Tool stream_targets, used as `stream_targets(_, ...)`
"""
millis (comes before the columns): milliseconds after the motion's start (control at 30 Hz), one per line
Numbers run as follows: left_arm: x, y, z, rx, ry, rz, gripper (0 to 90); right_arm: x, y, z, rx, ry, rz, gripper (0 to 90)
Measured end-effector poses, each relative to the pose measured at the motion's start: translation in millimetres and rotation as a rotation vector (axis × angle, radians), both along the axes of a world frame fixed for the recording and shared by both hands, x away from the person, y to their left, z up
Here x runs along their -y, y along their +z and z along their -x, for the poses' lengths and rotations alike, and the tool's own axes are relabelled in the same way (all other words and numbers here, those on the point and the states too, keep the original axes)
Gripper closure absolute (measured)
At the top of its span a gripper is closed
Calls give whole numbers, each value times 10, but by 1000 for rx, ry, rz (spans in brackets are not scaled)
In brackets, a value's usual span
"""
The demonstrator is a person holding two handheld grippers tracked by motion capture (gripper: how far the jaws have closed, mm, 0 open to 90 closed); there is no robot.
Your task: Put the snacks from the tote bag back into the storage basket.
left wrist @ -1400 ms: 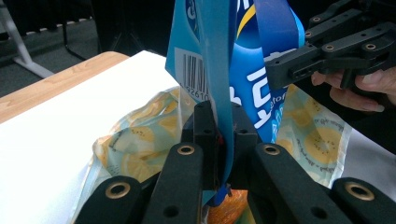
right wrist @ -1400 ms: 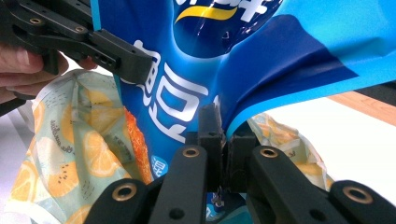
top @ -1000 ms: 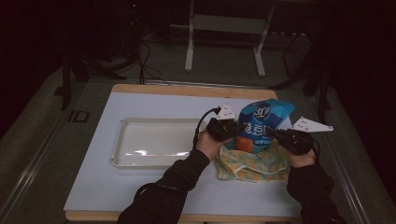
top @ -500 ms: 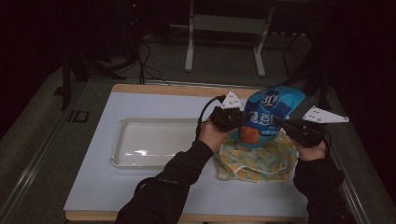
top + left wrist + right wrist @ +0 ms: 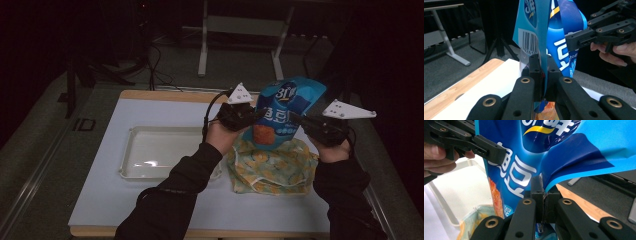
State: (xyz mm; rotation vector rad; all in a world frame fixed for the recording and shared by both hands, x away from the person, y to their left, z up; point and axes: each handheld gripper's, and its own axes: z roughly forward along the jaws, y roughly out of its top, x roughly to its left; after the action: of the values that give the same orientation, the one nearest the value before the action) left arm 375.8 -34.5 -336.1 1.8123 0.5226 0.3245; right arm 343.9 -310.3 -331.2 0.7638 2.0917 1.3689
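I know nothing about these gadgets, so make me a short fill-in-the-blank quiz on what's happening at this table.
1. Both grippers, left gripper and right gripper, pinch one glossy ____ snack bag.
2. The bag is held ____ the table, not resting on it.
3. Beneath the bag lies a yellow patterned ____.
4. Left of the cloth sits a shallow white plastic ____.

Missing words: blue; above; cloth; tray

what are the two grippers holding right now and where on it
Both hold the blue snack bag: the left gripper pinches one side edge, the right gripper the opposite edge.
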Motion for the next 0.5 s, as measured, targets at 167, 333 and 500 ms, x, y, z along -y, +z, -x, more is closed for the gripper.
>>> stream_targets(167,-125,102,32,11,18,-11,883,-121,96,-24,6,22,-4,888)
stream_targets(333,-265,174,66,19,30,-23,884,-248,149,-36,13,40,-6,888)
stream_targets(500,-414,213,107,22,46,-26,885,-385,185,-51,18,63,-3,888)
